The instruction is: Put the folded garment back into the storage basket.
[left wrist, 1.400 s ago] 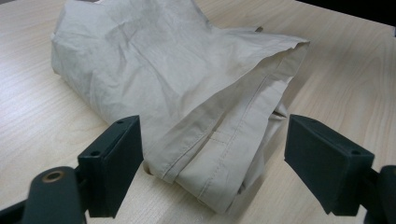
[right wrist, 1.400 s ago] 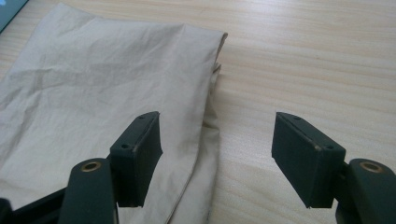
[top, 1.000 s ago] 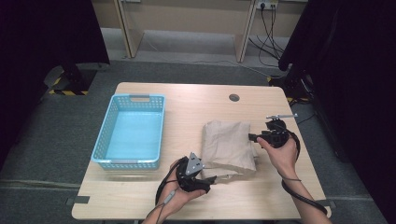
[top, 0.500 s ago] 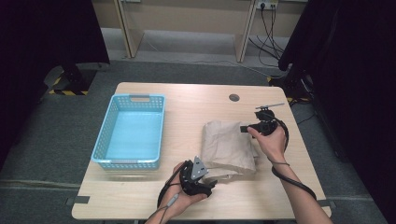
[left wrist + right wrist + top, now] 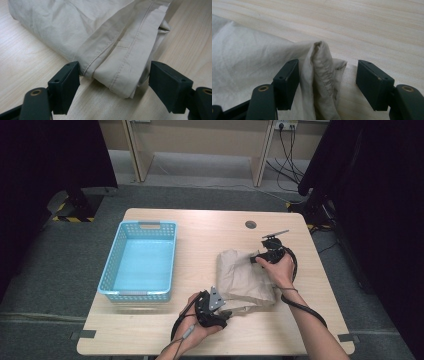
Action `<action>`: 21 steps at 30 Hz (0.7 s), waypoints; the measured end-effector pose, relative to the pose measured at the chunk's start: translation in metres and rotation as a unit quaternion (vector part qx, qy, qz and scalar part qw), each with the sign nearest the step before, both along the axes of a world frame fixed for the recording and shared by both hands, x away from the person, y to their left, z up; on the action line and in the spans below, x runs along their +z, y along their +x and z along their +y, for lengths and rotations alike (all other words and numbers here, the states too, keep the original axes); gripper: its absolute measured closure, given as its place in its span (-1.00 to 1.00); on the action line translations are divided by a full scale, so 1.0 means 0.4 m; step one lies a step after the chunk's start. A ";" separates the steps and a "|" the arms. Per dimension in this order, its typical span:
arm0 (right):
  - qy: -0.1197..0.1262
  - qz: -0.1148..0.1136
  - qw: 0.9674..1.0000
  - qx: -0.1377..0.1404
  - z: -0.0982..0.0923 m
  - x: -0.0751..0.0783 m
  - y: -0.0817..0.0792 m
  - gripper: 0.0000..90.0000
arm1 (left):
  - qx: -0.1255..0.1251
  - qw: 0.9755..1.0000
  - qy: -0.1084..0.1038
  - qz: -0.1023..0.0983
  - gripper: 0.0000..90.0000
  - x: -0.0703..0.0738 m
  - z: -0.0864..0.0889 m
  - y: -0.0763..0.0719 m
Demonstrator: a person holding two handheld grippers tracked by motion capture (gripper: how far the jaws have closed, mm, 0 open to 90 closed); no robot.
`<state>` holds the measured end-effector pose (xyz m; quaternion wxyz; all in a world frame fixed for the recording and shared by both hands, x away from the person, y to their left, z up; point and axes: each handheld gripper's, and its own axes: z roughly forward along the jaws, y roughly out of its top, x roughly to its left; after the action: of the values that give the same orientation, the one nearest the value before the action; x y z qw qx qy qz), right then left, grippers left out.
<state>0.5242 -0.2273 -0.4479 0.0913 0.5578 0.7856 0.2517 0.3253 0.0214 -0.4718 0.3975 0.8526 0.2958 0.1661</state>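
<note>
Since the earlier frame my right gripper [image 5: 256,258] has travelled from the right edge of the counter [image 5: 200,222] in over the far right corner of the folded beige garment [image 5: 245,280]; my left gripper [image 5: 223,310] has held its station at the garment's near left corner. Both sets of jaws have just been closing a little, each with cloth between them.

Current state: the garment lies folded on the right half of the counter, well apart from the blue basket [image 5: 141,292] on the left. In the left gripper view, my left gripper [image 5: 113,82] straddles the stitched hem end, jaws standing off both sides, nothing clamped. In the right gripper view, my right gripper [image 5: 328,82] brackets a raised ridge of cloth; the left pad touches or nearly touches the fabric, the right pad stands clear. Both grippers are therefore released, not yet gripping.

Assessment: the step in hand appears to be taking hold of two opposite corners. To do it well, I should drive each gripper deeper so all folded layers sit between the pads, then close firmly on both before lifting. Lifting evenly should keep the fold from spilling. Risk: catching the top layer alone.
</note>
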 end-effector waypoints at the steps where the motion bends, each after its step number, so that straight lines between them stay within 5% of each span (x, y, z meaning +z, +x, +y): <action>1: -0.001 -0.001 1.000 0.001 0.001 -0.001 0.000 -0.20 | 0.000 1.000 0.002 0.000 -0.47 0.000 -0.001 0.002; 6: -0.016 -0.012 1.000 0.008 0.007 -0.009 -0.005 -0.17 | 0.005 1.000 0.006 0.007 -0.46 -0.007 -0.004 0.009; 12: -0.039 -0.046 0.998 0.028 0.030 -0.016 -0.024 0.12 | 0.009 1.000 0.006 0.014 -0.39 -0.012 -0.006 0.016; 21: -0.016 -0.049 0.998 0.042 0.035 -0.018 -0.032 0.67 | 0.012 0.999 -0.001 0.032 -0.15 -0.016 -0.004 0.029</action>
<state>0.5116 -0.2134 -0.4549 0.1282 0.5094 0.8070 0.2699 0.3371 0.0197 -0.4783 0.3869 0.8532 0.3192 0.1431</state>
